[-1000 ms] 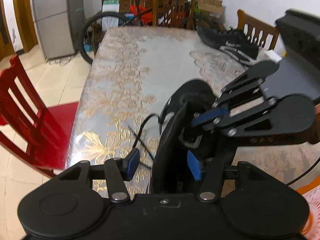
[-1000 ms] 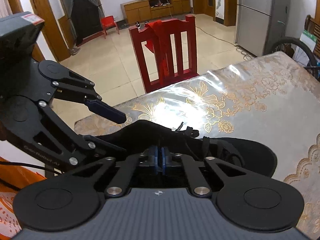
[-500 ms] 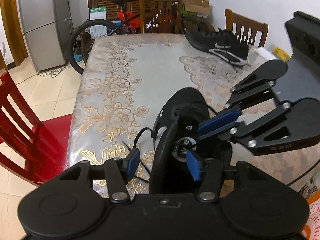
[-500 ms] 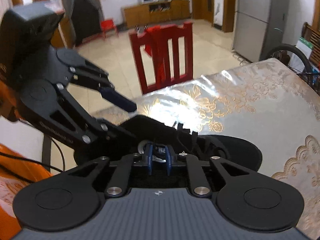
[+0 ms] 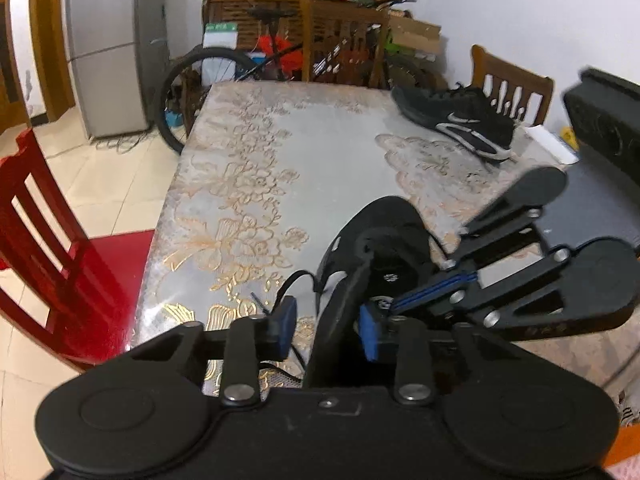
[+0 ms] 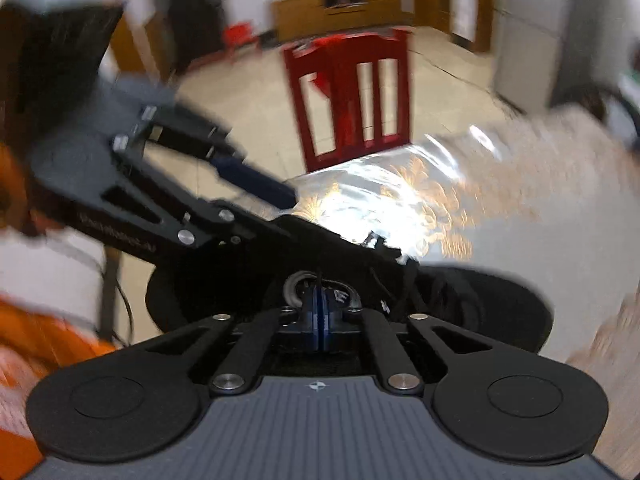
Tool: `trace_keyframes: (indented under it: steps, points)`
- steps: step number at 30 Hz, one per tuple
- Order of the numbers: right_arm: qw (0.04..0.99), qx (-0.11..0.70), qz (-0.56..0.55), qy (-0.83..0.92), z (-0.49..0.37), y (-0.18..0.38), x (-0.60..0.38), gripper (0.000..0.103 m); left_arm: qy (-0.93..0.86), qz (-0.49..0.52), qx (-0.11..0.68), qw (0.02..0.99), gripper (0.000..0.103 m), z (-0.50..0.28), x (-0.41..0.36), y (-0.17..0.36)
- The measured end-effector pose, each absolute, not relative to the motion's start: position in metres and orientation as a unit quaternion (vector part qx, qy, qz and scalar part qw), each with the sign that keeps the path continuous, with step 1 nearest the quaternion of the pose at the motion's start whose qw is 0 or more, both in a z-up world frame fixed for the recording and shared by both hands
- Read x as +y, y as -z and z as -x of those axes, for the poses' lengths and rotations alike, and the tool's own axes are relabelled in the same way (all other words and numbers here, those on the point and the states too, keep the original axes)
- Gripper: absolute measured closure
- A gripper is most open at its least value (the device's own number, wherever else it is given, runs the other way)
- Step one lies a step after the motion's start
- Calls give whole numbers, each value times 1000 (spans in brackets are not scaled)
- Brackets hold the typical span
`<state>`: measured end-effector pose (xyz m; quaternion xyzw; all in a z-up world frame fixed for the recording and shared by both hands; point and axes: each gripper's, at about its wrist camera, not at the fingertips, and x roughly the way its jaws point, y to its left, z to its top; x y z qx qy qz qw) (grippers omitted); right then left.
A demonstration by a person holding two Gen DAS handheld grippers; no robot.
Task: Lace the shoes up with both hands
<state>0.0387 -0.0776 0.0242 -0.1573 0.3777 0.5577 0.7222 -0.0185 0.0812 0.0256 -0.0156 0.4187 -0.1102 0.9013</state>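
Black fabric shoe (image 5: 384,248): long axis running forward from left gripper (image 5: 326,328), heel wall between its spread pads | right gripper (image 6: 317,312): pads pressed together at collar, grasp contents unclear | lace (image 5: 288,284): slack, left of pads.

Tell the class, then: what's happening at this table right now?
A person works on a black shoe with two hand-held tools. The left tool is open, its fingers straddling the shoe's side wall. The right tool is shut inside the shoe's opening; what it pinches can't be made out. A loose lace trails onto the table. A second shoe lies at the far corner.
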Motion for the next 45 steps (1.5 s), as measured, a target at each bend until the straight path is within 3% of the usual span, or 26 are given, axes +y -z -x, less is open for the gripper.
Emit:
trace_keyframes:
  steps: [7,13,45]
  points:
    - [738,430,-51,-518,-59,-12,-114,100,88,107,455,880,78,7,95,-22]
    - [737,435,-71,-512,-58,-7,-112,100,74,148,474,865,79,0,102,-20]
    - [733,427,-94,-522,-72,0,-113,100,69,133,487,860,75,-5,100,-18]
